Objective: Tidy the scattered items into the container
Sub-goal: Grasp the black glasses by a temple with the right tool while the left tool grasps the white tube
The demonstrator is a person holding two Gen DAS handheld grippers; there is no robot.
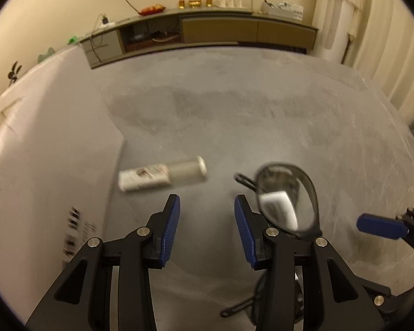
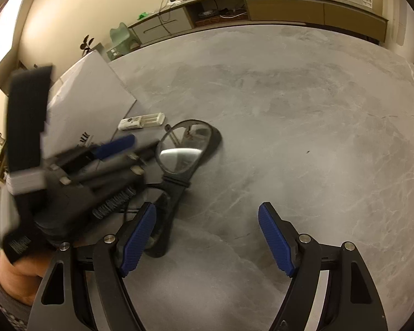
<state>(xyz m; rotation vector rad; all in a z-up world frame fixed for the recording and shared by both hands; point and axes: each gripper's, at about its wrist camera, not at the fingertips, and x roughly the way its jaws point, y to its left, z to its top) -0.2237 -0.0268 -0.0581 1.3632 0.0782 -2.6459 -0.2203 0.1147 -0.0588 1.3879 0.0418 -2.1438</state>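
Observation:
A white tube with a clear cap [image 1: 162,176] lies on the grey table just beyond my open, empty left gripper [image 1: 207,215]; it also shows in the right wrist view [image 2: 141,121]. A pair of dark-framed swim goggles [image 1: 287,195] lies to the right of the left gripper's right finger [image 1: 244,231]; in the right wrist view the goggles [image 2: 183,151] stretch from the table centre down behind my right gripper's left finger [image 2: 139,237]. My right gripper [image 2: 207,237] is open and empty above bare table. The left gripper [image 2: 113,146] shows blurred at the left.
A flat white box [image 1: 55,149] lies on the left of the table, its corner near the tube; it shows in the right wrist view [image 2: 93,88] too. A long sideboard [image 1: 207,30] stands against the far wall. The grey marbled table [image 2: 289,110] stretches far and right.

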